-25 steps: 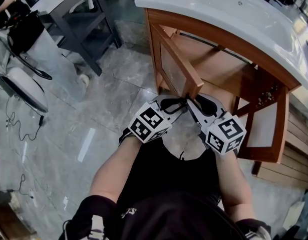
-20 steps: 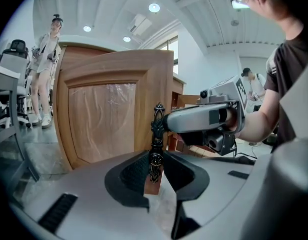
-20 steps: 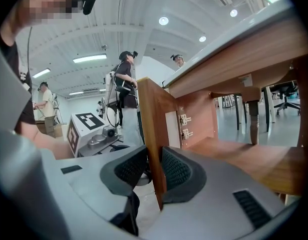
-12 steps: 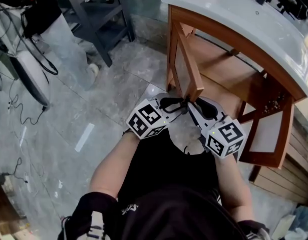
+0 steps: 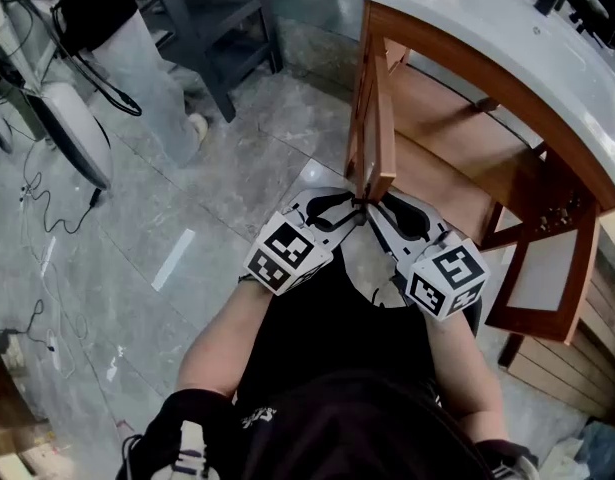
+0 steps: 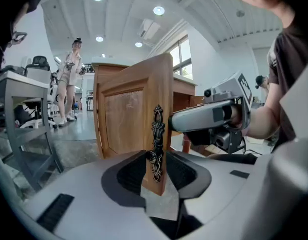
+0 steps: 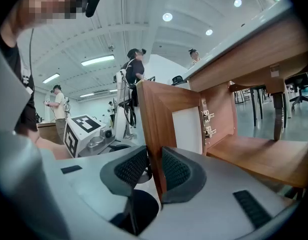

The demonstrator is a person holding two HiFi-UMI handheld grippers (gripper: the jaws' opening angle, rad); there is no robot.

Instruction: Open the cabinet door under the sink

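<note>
1. Standing wide open from the left front corner of the sink cabinet [image 5: 457, 173], the cabinet door [image 5: 375, 118] points its free edge at the person.
2. Left gripper [image 5: 353, 206]: jaws opening, with that edge and its ornate handle [image 6: 156, 144] between them.
3. Right gripper [image 5: 375, 209]: jaws clamped on the same edge.
4. The second door [image 5: 542, 268], at the right front corner, hangs open.

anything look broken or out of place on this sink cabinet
Nothing looks damaged or spilled. The left door stands swung out, the right tongs clamped on its edge; the left tongs' jaws are opening around its handle. The right door also hangs open.
</note>
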